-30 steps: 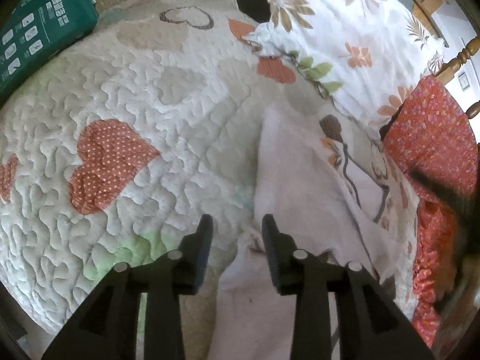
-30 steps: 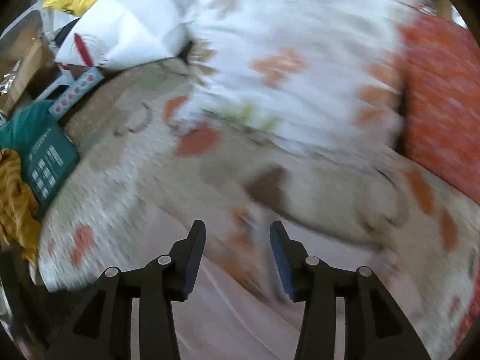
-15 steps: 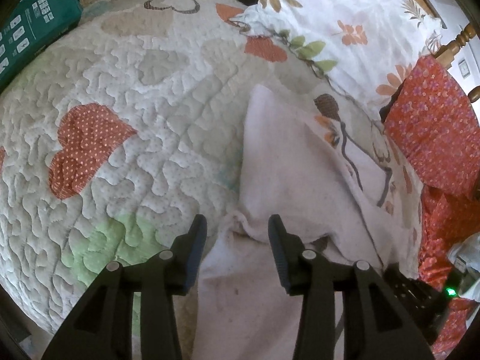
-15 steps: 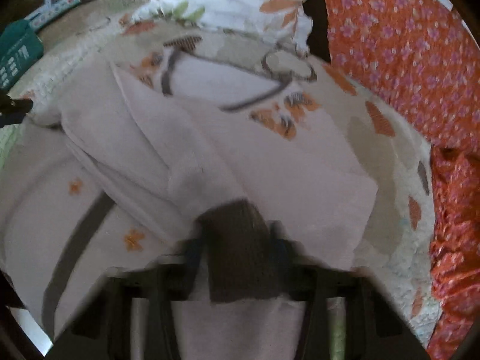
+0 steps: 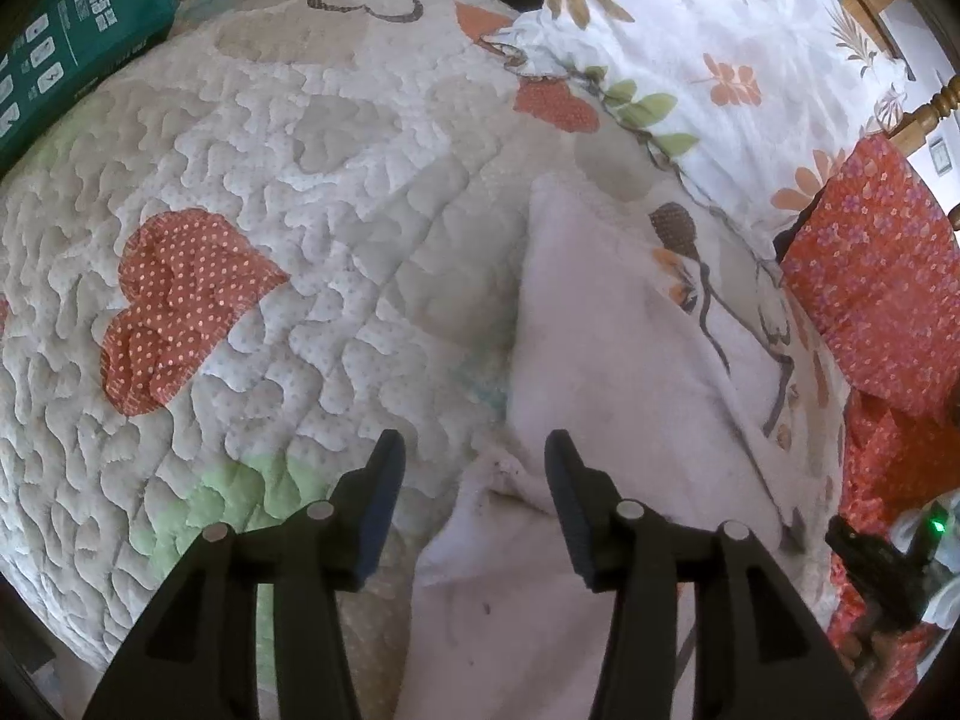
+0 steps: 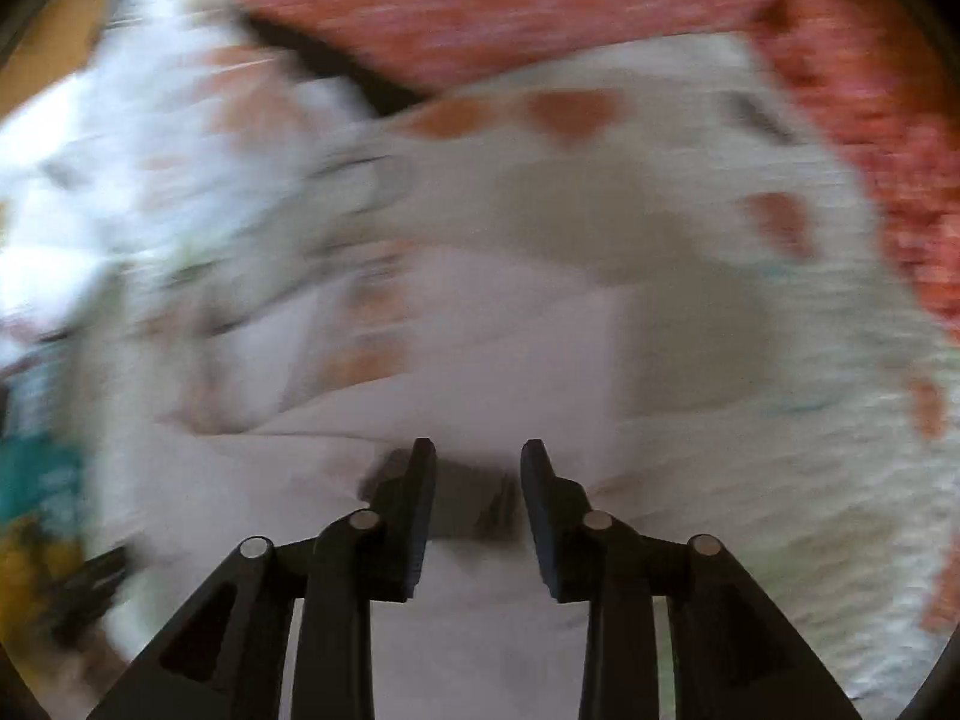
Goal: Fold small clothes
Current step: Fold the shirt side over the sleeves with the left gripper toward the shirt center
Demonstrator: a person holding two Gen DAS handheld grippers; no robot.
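Note:
A small pale pink garment (image 5: 606, 372) with a dark and orange print lies on the quilted bedspread (image 5: 300, 240); its near part is folded over. My left gripper (image 5: 474, 468) is open just above a bunched edge of the cloth (image 5: 504, 480), holding nothing. In the blurred right wrist view the same garment (image 6: 480, 360) lies below my right gripper (image 6: 477, 468), which is open with a dark patch of the cloth (image 6: 474, 504) between its fingers.
A green package (image 5: 66, 54) lies at the far left of the bed. A floral pillow (image 5: 708, 48) and a red flowered cushion (image 5: 882, 276) lie at the back right. The other gripper's dark body (image 5: 870, 564) shows at the right edge.
My left gripper has opened a little wider over the bunched cloth edge. My right gripper has swung fast across the garment; its view is blurred now.

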